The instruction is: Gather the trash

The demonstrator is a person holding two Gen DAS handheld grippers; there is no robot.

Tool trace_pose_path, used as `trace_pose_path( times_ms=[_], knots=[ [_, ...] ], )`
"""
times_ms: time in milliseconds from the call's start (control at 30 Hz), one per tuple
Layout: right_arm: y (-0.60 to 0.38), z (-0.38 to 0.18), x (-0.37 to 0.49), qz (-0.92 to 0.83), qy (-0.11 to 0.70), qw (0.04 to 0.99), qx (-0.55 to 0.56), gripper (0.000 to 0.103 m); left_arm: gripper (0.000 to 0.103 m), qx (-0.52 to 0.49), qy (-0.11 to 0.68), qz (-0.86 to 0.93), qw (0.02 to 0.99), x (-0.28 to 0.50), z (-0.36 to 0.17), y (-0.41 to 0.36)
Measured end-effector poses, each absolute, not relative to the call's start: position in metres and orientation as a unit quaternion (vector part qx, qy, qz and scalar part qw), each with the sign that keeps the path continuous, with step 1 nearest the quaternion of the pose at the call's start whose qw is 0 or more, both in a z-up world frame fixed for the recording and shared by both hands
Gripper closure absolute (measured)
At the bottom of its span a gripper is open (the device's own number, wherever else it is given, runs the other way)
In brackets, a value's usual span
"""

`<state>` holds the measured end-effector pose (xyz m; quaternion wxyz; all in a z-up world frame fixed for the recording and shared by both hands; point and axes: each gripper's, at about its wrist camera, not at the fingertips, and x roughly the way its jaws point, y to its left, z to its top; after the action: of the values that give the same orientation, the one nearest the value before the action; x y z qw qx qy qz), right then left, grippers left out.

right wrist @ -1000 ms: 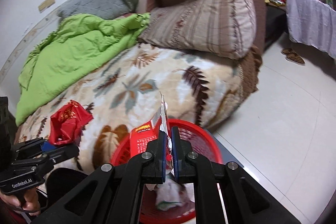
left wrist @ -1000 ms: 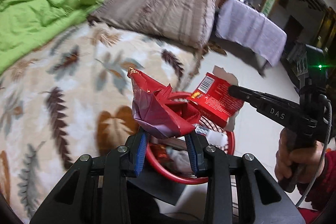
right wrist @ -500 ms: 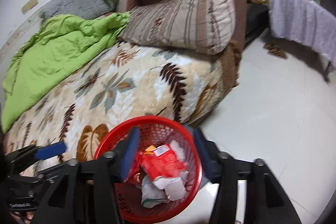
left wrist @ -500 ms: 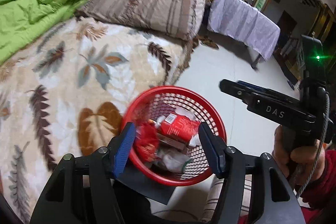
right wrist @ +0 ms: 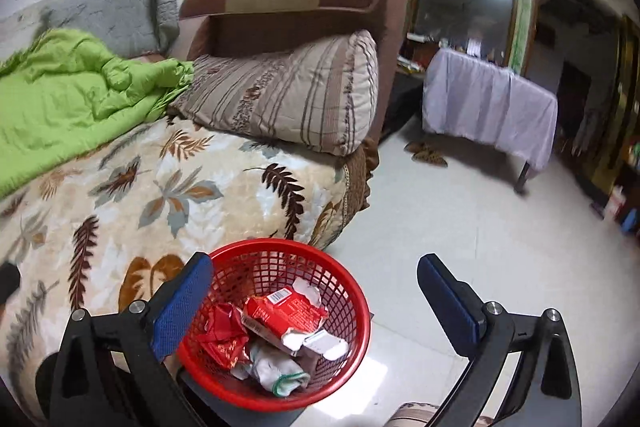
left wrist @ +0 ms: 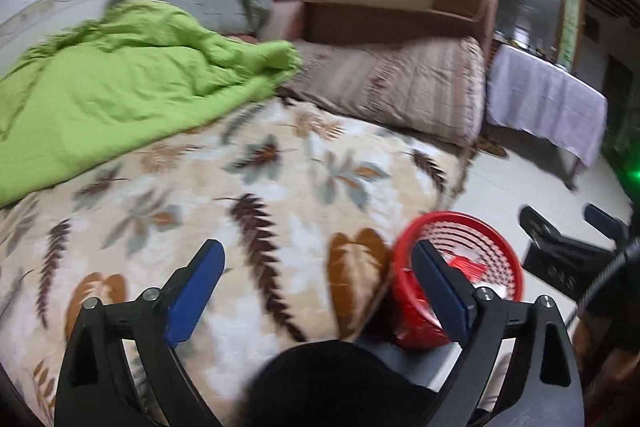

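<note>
Wrappers (right wrist: 256,323) now in basket (right wrist: 280,255), tools opening.

Red basket (left wrist: 496,251): in the left wrist view, near side hidden behind a blue finger pad (left wrist: 440,291); contents a red and white blur. Right gripper (left wrist: 568,227), same view: smeared, cut off by the right edge, lettering unreadable. Bottom of that view: a dark rounded shape (left wrist: 332,383), unidentifiable. Crumpled trash (right wrist: 264,371) low in the basket, right wrist view: partly buried under a red packet (right wrist: 288,315); kind unclear. Items on the far draped table (right wrist: 480,99): too small to tell. Green quilt (right wrist: 60,107): cut by the left edge.
</note>
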<state>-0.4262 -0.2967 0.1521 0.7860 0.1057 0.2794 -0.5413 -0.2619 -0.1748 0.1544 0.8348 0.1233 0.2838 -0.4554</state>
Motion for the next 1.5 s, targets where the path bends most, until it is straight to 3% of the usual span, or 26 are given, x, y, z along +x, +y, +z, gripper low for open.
trace_pose_path(
  times_ms=[267, 1500],
  knots=[
    [-0.281, 0.150, -0.416, -0.512, 0.304, 0.798, 0.095, 0.000, 0.003, 0.148, 0.256, -0.380, 0.877, -0.258, 0.150, -0.154],
    [-0.296, 0.133, -0.418, -0.498, 0.326, 0.793, 0.131, 0.000, 0.002, 0.191, 0.280, -0.377, 0.862, -0.270, 0.133, -0.175]
  ],
)
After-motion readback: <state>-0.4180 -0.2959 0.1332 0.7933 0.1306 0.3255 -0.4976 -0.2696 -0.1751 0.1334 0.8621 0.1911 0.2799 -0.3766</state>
